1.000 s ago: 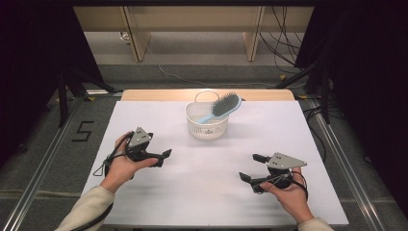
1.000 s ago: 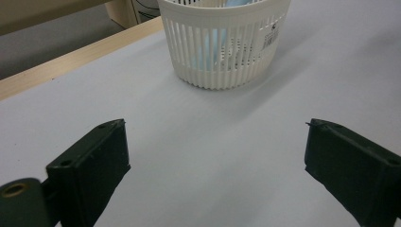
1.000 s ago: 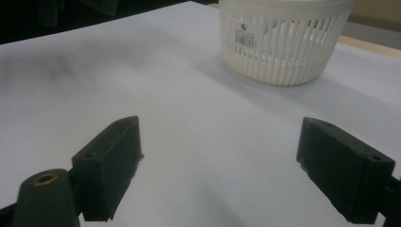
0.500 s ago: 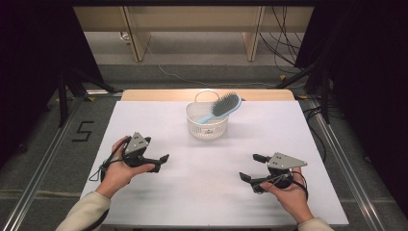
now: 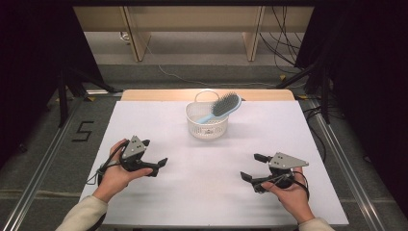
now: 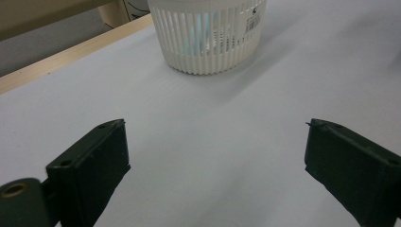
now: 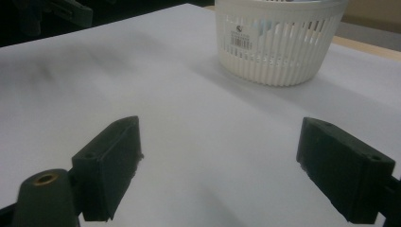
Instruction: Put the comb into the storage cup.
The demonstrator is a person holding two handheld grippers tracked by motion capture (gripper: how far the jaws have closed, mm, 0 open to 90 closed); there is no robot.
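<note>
A white slatted basket point(image 5: 207, 126) stands at the middle back of the white table point(image 5: 202, 197). A hairbrush point(image 5: 222, 107) with a light blue handle and dark bristles lies tilted in it, its head sticking out over the right rim. My left gripper point(image 5: 155, 153) is held open at the near left, empty and pointing right toward the table's middle. At the near right my right gripper point(image 5: 252, 167) is open too, empty and pointing left. The left gripper view has the basket point(image 6: 208, 38) beyond the wide-apart jaws of the gripper point(image 6: 215, 161). The basket point(image 7: 279, 45) also stands ahead of the right gripper point(image 7: 220, 161).
A wooden strip point(image 5: 159, 95) runs along the table's far edge. Metal rails flank the table on both sides, and a "5" point(image 5: 82, 131) is marked on the floor at the left. Cables point(image 5: 284, 43) lie at the back right.
My left gripper has drawn a little nearer to the person and lower over the table. The right gripper, the basket and the brush have stayed put.
</note>
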